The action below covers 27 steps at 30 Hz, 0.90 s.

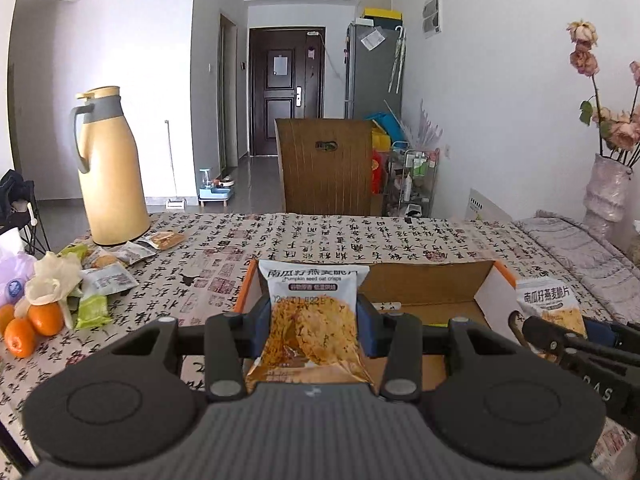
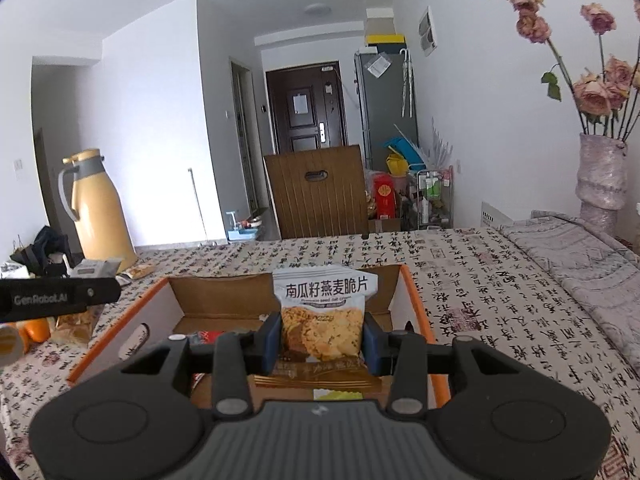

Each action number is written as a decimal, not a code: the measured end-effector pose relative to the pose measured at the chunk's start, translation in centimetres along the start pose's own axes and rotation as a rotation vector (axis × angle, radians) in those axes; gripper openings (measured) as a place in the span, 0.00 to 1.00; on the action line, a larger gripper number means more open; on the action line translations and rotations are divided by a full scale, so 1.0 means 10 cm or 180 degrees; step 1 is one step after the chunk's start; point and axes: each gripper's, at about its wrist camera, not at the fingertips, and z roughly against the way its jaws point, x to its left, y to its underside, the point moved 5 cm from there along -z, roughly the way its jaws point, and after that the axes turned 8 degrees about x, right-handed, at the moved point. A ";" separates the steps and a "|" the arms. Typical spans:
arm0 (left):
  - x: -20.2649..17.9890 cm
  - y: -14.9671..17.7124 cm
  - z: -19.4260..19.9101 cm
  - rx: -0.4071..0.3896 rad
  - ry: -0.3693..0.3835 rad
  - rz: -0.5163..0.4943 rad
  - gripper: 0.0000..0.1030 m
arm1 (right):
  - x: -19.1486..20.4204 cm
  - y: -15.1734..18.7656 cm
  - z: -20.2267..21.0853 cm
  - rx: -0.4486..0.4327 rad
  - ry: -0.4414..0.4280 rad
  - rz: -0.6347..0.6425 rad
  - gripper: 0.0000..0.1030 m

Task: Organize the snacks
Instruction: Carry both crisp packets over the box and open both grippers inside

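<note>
My left gripper [image 1: 314,322] is shut on an oat crisp packet [image 1: 312,316], held upright above the near left edge of an open cardboard box [image 1: 424,284] with orange trim. My right gripper [image 2: 322,340] is shut on a second oat crisp packet [image 2: 324,320], held over the same box [image 2: 224,296]. That right gripper and its packet [image 1: 550,306] also show at the right in the left wrist view. The left gripper's side [image 2: 60,300] shows at the left of the right wrist view. Several loose snack packets [image 1: 108,276] lie on the table at the left.
A yellow thermos jug [image 1: 110,168] stands at the table's far left. Oranges [image 1: 32,328] and a tissue pack lie at the left edge. A vase of dried roses [image 2: 600,176] stands at the far right on a grey cloth. A wooden chair back [image 1: 326,164] is beyond the table.
</note>
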 end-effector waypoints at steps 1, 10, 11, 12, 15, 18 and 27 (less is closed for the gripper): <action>0.01 -0.01 -0.05 0.0013 -0.0003 0.0004 0.42 | 0.01 0.00 -0.05 0.0021 0.0004 -0.0001 0.39; 0.05 0.13 -0.35 0.0158 0.0073 0.0034 0.42 | 0.00 0.16 -0.35 0.0207 -0.0101 0.0012 0.39; 0.06 0.14 -0.35 0.0159 0.0115 0.0043 0.43 | -0.01 0.17 -0.37 0.0232 -0.0098 0.0010 0.39; 0.06 0.15 -0.35 0.0149 0.0159 0.0044 0.47 | -0.02 0.18 -0.38 0.0251 -0.0099 -0.0003 0.41; 0.08 0.18 -0.34 0.0127 0.0131 0.0083 0.79 | -0.05 0.19 -0.37 0.0262 -0.0089 -0.0031 0.51; 0.09 0.17 -0.29 0.0043 0.0090 0.0119 0.94 | -0.07 0.19 -0.33 0.0207 -0.0057 -0.0071 0.98; 0.08 0.16 -0.28 0.0032 0.0007 0.0134 1.00 | -0.13 0.18 -0.31 0.0176 -0.0067 -0.0160 1.00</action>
